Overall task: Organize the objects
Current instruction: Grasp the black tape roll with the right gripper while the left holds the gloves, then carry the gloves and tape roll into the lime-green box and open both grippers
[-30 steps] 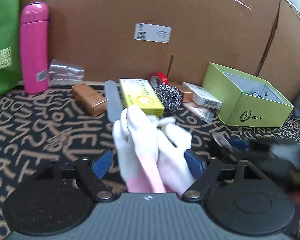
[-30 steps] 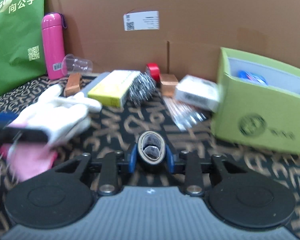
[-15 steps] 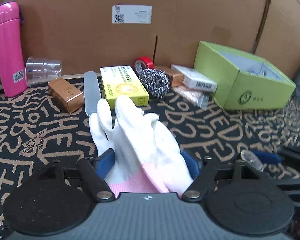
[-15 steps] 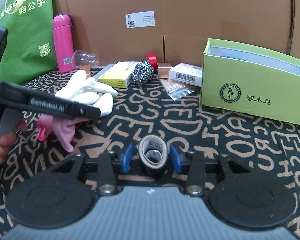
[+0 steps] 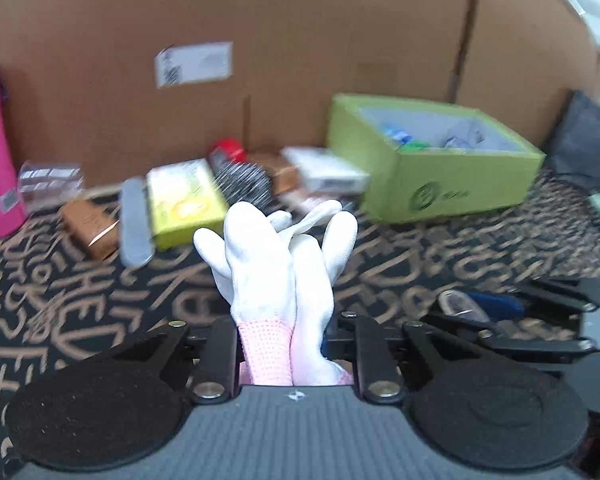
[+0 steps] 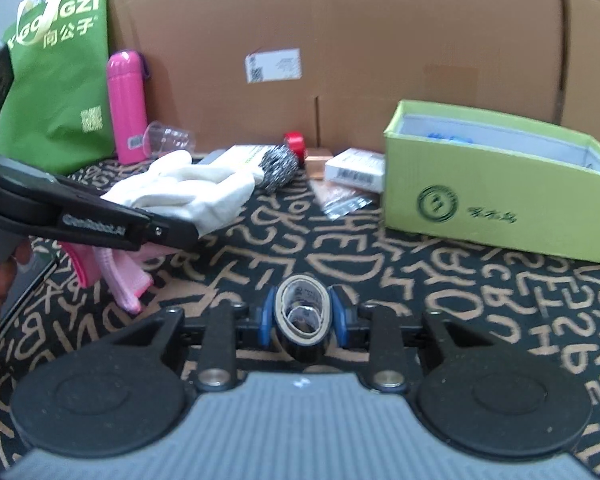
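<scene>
While clutter [image 6: 276, 170] still lay outside the box [image 6: 496, 208], the left gripper [image 5: 292, 344], just closed, pinched gloves [image 5: 276, 264]; the right gripper [image 6: 302, 316] clamped tape [image 6: 302, 314].

cardboard wall [image 6: 380, 40] behind | lettered black cloth [image 6: 500, 300] underneath | green bag [image 6: 60, 80] left

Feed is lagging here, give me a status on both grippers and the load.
Left gripper jaws just closed on white gloves. Right gripper shut on tape roll. Green box ahead right, open, path over mat clear.
</scene>
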A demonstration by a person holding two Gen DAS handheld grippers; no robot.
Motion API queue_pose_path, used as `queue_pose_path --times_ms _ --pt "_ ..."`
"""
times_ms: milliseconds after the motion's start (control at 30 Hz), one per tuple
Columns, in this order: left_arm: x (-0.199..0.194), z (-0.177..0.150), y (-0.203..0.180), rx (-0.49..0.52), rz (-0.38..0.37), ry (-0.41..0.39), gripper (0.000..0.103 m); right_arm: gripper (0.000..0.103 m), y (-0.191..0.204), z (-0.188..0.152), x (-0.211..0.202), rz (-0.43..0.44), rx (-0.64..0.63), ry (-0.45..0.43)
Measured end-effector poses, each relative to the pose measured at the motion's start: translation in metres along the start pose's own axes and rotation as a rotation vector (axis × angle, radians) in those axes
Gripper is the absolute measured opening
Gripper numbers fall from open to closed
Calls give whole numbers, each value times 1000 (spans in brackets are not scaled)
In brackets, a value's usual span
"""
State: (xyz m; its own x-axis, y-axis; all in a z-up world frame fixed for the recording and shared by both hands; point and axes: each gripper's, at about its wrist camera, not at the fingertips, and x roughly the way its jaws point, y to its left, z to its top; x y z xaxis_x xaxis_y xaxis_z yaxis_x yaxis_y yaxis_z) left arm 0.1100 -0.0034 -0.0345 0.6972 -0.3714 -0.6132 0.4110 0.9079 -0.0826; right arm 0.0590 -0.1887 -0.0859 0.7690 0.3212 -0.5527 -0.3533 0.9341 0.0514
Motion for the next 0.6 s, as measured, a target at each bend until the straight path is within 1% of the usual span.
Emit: queue_pose_path --times_ms 167,300,433,533,600 --pt "-14 36 -32 66 -97 -85 19 29 -23 13 -22 -51 23 -75" --pt "-12 71 -60 103 -186 -136 19 29 -48 32 -41 -125 21 -153" --pt "5 105 -88 133 -210 -165 19 29 -76 50 -55 -215 3 -215" --pt "27 130 -106 128 -257 -152 19 29 -99 62 -57 -273 -4 -242" --pt "42 140 -118 129 -266 -150 19 29 -116 71 -54 -309 -3 -246"
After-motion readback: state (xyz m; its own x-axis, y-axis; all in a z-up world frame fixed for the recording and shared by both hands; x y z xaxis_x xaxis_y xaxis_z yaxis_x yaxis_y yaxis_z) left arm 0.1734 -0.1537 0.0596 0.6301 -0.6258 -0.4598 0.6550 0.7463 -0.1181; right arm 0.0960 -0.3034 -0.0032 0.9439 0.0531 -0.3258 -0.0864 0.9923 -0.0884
